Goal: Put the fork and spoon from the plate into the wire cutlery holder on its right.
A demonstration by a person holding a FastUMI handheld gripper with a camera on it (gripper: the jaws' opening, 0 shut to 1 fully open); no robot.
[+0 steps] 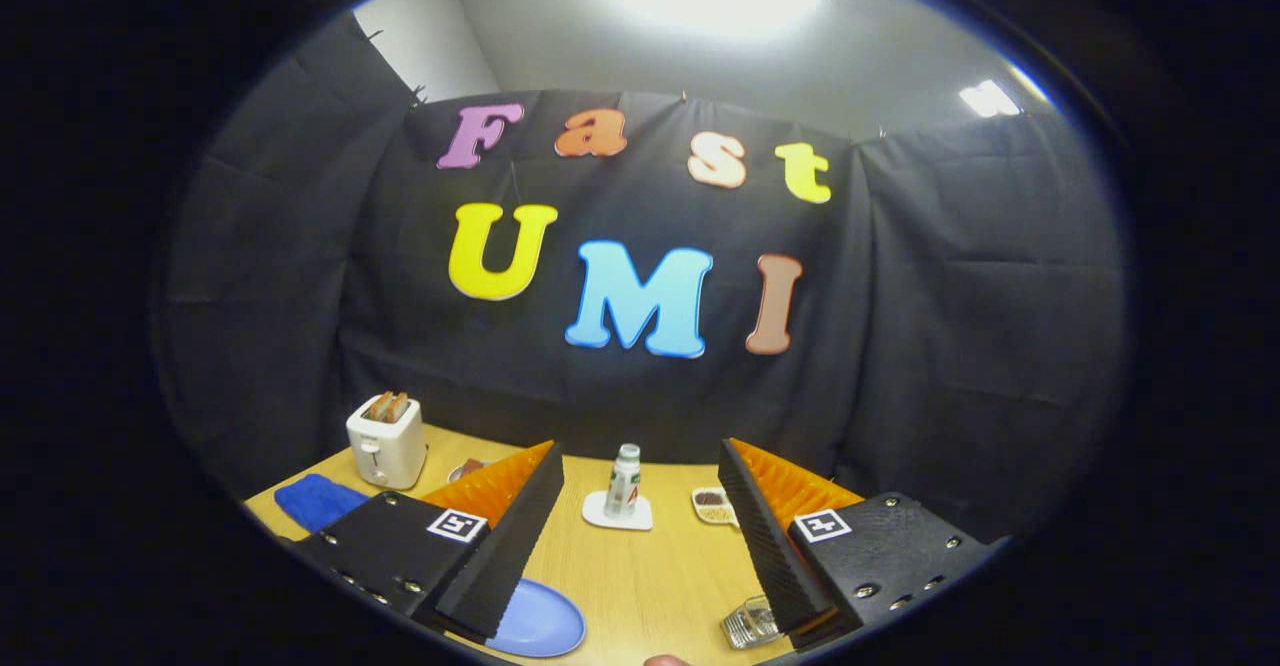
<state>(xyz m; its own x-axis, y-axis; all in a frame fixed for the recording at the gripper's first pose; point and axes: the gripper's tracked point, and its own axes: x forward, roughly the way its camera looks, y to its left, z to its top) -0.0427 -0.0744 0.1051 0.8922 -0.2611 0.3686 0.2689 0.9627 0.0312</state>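
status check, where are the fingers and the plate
Gripper open, fingers holding nothing, above table. Blue plate by left finger. Wire holder by right finger. Bottle beyond, between the fingers.

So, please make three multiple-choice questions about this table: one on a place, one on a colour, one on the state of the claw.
1. Where does the bottle stand?
A. beyond the claw's fingers, on a white coaster
B. on the toaster
C. on the plate

2. What colour is the plate?
A. red
B. blue
C. green

3. How is the claw?
A. shut on a fork
B. shut on the bottle
C. open, holding nothing

Answers:
1 A: the bottle rests on its coaster.
2 B: the plate is blue.
3 C: the claw has its fingers wide apart.
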